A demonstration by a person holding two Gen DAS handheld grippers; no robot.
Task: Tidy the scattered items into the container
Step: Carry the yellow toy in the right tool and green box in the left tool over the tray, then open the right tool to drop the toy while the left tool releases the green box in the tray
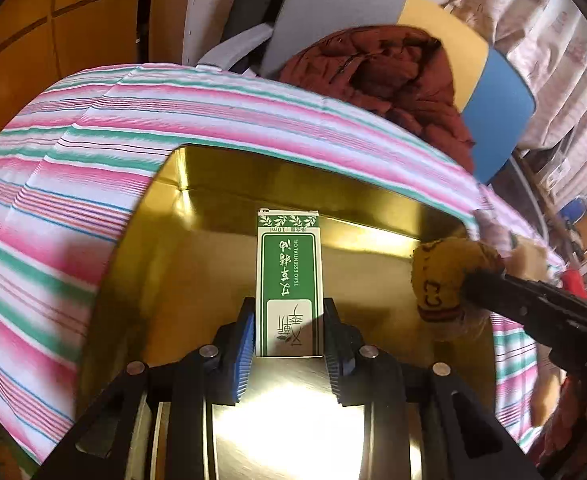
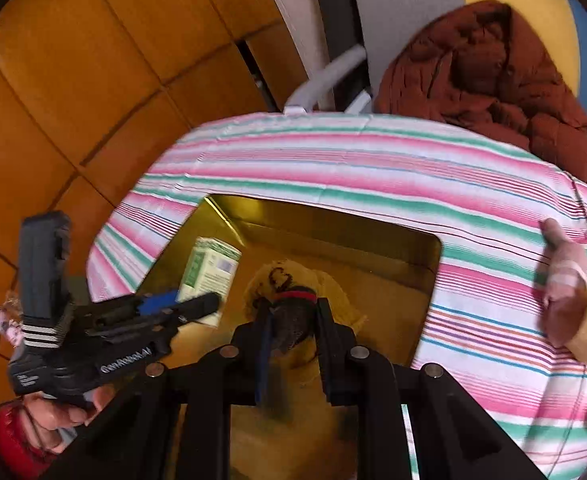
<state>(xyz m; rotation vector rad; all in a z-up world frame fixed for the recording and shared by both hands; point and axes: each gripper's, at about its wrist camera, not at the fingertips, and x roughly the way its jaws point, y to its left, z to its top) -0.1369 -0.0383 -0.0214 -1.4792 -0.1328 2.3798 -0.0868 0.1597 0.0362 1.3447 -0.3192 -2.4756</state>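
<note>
A gold metal tin [image 1: 213, 208] lies open on a striped cloth. My left gripper [image 1: 289, 312] is shut on a green and white essential oil box [image 1: 288, 276] and holds it over the tin's inside. The box also shows in the right wrist view [image 2: 209, 272], with the left gripper [image 2: 189, 306] around it. My right gripper [image 2: 293, 320] is shut on a yellow plush toy [image 2: 289, 280] with a red and dark collar, over the tin [image 2: 333, 216]. In the left wrist view the toy [image 1: 445, 276] hangs at the tin's right rim, held by the right gripper [image 1: 477, 284].
The pink, green and white striped cloth [image 1: 93, 160] covers the table around the tin. A chair with a dark red jacket [image 1: 393, 76] stands behind the table. Another plush item [image 2: 565, 280] lies on the cloth at the right. Wooden floor is at the left.
</note>
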